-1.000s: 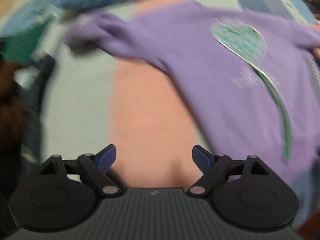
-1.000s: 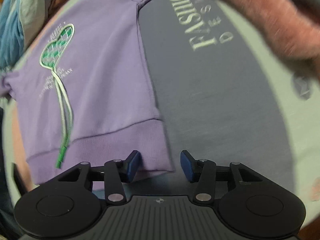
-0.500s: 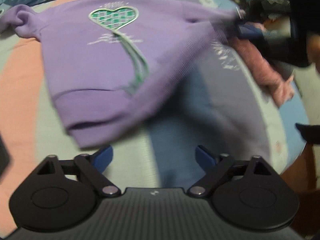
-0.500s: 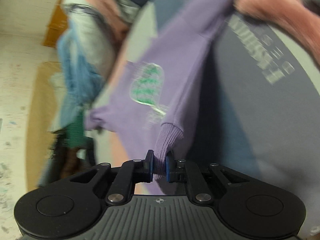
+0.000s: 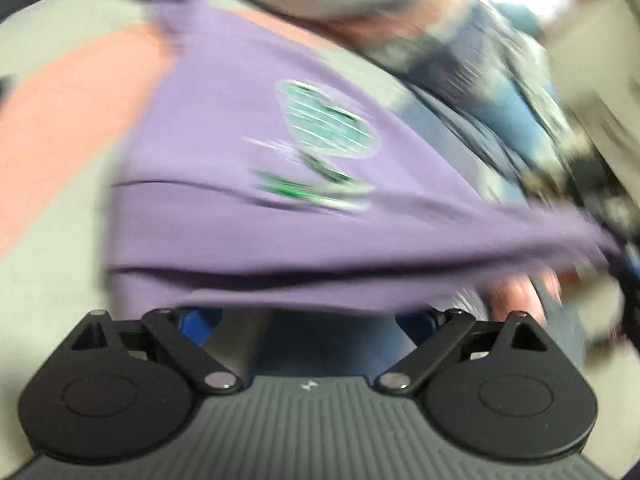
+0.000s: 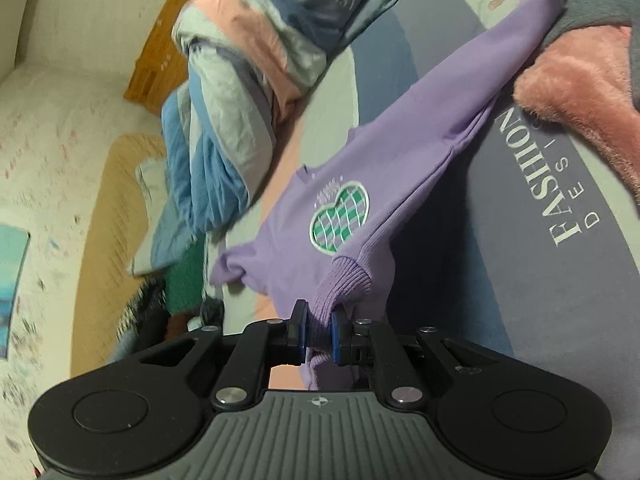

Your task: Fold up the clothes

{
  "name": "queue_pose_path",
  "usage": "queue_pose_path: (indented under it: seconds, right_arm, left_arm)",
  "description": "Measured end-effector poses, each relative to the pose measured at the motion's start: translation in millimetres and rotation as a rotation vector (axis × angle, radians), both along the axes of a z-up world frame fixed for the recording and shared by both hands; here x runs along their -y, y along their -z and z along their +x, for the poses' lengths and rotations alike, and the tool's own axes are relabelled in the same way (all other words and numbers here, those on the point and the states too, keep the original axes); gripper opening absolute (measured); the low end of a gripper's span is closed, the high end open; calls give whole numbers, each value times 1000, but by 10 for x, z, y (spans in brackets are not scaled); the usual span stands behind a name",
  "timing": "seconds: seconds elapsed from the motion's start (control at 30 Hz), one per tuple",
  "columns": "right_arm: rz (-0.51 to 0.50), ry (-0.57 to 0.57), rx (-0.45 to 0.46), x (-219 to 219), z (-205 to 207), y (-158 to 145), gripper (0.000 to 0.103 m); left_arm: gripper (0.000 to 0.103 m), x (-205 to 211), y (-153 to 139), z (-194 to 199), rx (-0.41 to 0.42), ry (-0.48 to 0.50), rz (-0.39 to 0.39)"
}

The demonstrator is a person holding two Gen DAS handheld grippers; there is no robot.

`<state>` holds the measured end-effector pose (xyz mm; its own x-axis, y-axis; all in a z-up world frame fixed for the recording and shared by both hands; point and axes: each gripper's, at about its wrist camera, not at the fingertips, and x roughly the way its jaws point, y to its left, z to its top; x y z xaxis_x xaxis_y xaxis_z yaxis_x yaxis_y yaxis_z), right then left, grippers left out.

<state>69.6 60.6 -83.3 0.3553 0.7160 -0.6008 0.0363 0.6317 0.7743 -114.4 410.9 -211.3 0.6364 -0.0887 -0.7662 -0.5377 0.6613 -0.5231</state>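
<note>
A purple sweatshirt [image 6: 360,184] with a green checked heart [image 6: 340,216] lies across the bed. One corner of it is lifted. My right gripper [image 6: 319,332] is shut on the ribbed hem [image 6: 344,276] at that corner, and the cloth hangs taut from the pads. The left wrist view is blurred. In it the sweatshirt [image 5: 240,140] stretches to the right, and its raised hem hangs just over my left gripper [image 5: 306,318]. That gripper stands wide open, its blue fingertips [image 5: 196,320] half hidden behind the hem, with no cloth pinched.
A pink fluffy garment [image 6: 580,92] lies on the grey bedspread [image 6: 560,300] with its "FASHION" lettering, beside the sweatshirt's far sleeve. A rumpled striped quilt [image 6: 248,60] is heaped at the back. Wooden furniture [image 6: 160,60] and the floor lie beyond the bed's left edge.
My right gripper shut on the hem corner and lifted it off the bed. My left gripper swung across the bed to just under the raised hem and stayed open.
</note>
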Motion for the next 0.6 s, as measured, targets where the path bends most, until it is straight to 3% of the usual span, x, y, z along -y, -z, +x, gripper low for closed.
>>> queue_pose_path:
  seconds: [0.1, 0.2, 0.33, 0.47, 0.5, 0.6]
  right_arm:
    - [15, 24, -16, 54, 4, 30, 11]
    - [-9, 14, -43, 74, -33, 82, 11]
    - [-9, 48, -62, 218, -118, 163, 11]
    - [-38, 58, -46, 276, -137, 152, 11]
    - [-49, 56, -48, 286, -138, 166, 11]
    - [-118, 30, -50, 294, -155, 226, 11]
  left_arm:
    - [95, -394, 170, -158, -12, -161, -120]
    - [92, -577, 245, -191, -4, -212, -169]
    - [86, -657, -87, -255, 82, -286, -106]
    - [90, -758, -512, -327, 145, -371, 68]
    - [95, -805, -561, -326, 145, -376, 100]
    - [96, -878, -483, -295, 73, -308, 107]
